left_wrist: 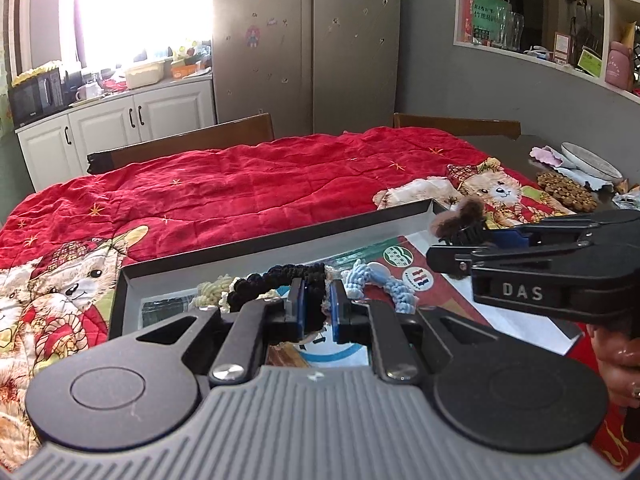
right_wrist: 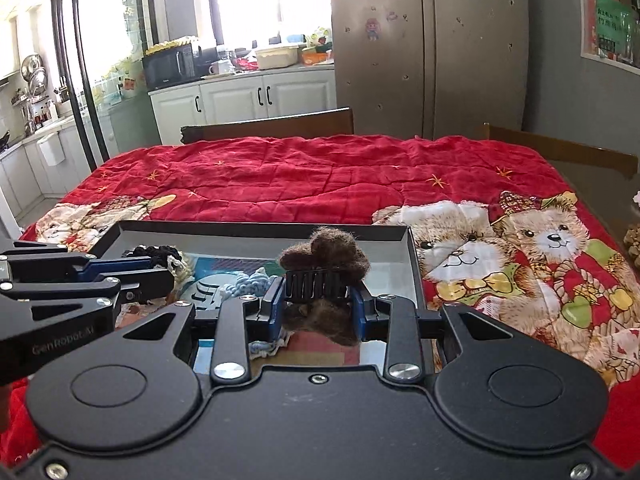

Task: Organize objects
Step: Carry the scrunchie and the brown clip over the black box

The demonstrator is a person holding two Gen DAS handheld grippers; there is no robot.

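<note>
A shallow black box (left_wrist: 280, 238) (right_wrist: 256, 227) lies on the red quilt. My left gripper (left_wrist: 317, 309) is shut on a black braided rope piece (left_wrist: 296, 276) and holds it over the box's near left part. A cream rope knot (left_wrist: 214, 290) and a light blue rope toy (left_wrist: 376, 280) (right_wrist: 250, 282) lie inside the box. My right gripper (right_wrist: 316, 304) is shut on a black claw hair clip with brown fuzzy trim (right_wrist: 324, 266), also in the left wrist view (left_wrist: 460, 222), held over the box's right side. The two grippers are side by side.
The red teddy-bear quilt (left_wrist: 260, 184) (right_wrist: 320, 168) covers the table. Two wooden chair backs (left_wrist: 188, 140) (right_wrist: 272, 124) stand at the far edge. A plate (left_wrist: 592, 160) and a round woven coaster (left_wrist: 564, 192) lie at the right of the table.
</note>
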